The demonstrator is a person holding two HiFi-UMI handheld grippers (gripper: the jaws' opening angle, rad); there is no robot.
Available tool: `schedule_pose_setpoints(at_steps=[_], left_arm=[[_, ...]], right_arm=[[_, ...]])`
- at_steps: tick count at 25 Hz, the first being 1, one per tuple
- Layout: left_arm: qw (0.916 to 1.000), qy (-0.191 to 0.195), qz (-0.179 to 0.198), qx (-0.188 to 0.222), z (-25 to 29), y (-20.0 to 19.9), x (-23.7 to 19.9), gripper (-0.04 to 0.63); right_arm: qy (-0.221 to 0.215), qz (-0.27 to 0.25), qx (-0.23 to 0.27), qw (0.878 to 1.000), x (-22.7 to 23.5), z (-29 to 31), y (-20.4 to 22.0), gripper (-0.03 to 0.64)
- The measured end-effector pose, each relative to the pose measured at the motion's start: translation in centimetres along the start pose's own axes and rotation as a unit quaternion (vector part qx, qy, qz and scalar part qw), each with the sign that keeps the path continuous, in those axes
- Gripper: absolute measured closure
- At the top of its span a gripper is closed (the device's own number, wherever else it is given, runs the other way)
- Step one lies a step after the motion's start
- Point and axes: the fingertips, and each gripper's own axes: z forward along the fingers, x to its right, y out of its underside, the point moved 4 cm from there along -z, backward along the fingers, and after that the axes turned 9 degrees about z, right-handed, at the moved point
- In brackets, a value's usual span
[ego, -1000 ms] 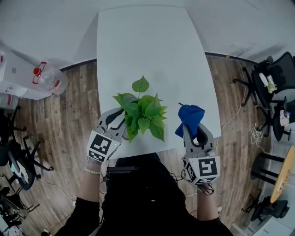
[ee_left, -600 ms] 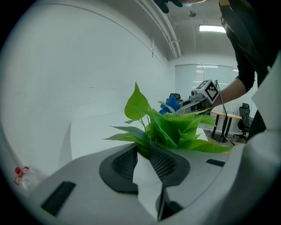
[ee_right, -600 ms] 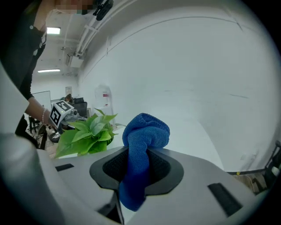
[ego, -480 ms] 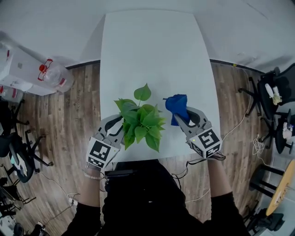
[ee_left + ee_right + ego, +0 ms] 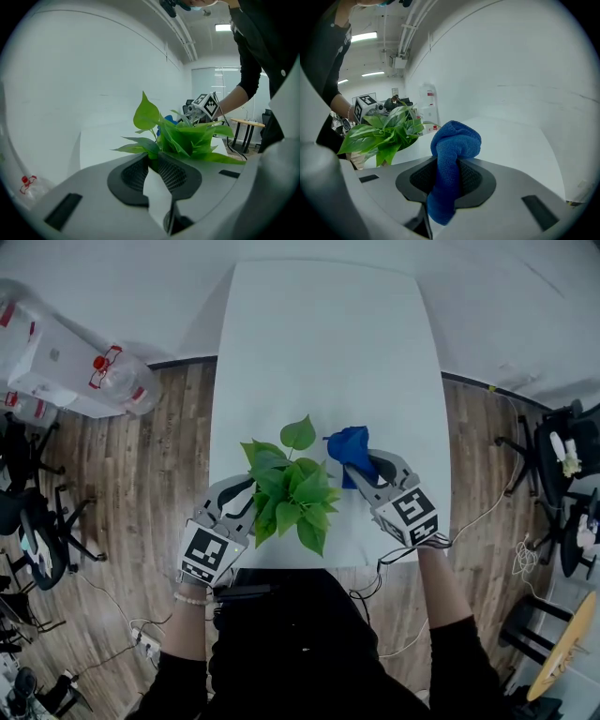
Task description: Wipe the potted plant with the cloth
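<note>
A leafy green potted plant [image 5: 292, 491] stands near the front edge of the white table [image 5: 319, 343]; its leaves hide the pot from above. My left gripper [image 5: 251, 502] sits at the plant's left side. Its jaws [image 5: 151, 161] have just been closing and stand narrowly open, with a dark leaf base between the tips. The plant [image 5: 187, 136] rises just beyond them. My right gripper [image 5: 364, 470] is shut on a bunched blue cloth [image 5: 349, 442], close to the plant's right side. The cloth [image 5: 457, 138] bulges above the right gripper [image 5: 447, 171], and the plant [image 5: 386, 131] lies to its left.
On the wooden floor to the left are a clear water jug [image 5: 122, 381], white boxes [image 5: 56, 357] and an office chair [image 5: 37, 549]. More chairs [image 5: 572, 442] and cables are on the right. The person's dark torso is against the table's front edge.
The right gripper has carried the blue cloth leftward and down, from the table's right part to beside the plant's leaves. The left gripper has stayed at the plant.
</note>
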Motion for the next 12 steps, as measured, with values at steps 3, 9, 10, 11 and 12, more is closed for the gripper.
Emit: schedule_pose_setpoints(at_steps=[3, 9, 10, 11, 12], left_arm=[[0.9999, -0.003, 0.011, -0.012, 0.0, 0.1, -0.1, 0.538], [0.9991, -0.008, 0.029, -0.029, 0.1, 0.0, 0.0, 0.55], [0.9991, -0.01, 0.028, -0.03, 0.1, 0.0, 0.0, 0.551], [0.9991, -0.011, 0.026, -0.03, 0.1, 0.0, 0.0, 0.551], [0.9991, -0.013, 0.026, -0.03, 0.1, 0.0, 0.0, 0.552]], right_arm=[[-0.019, -0.011, -0.007, 1.0, -0.1, 0.6, -0.1, 0.492], [-0.107, -0.044, -0.029, 0.993, -0.5, 2.0, -0.2, 0.492], [-0.124, -0.048, -0.038, 0.99, -0.7, 2.3, -0.2, 0.492], [-0.138, -0.054, -0.048, 0.988, -0.9, 2.6, -0.3, 0.492], [-0.151, -0.062, -0.057, 0.985, -0.9, 3.0, -0.3, 0.492]])
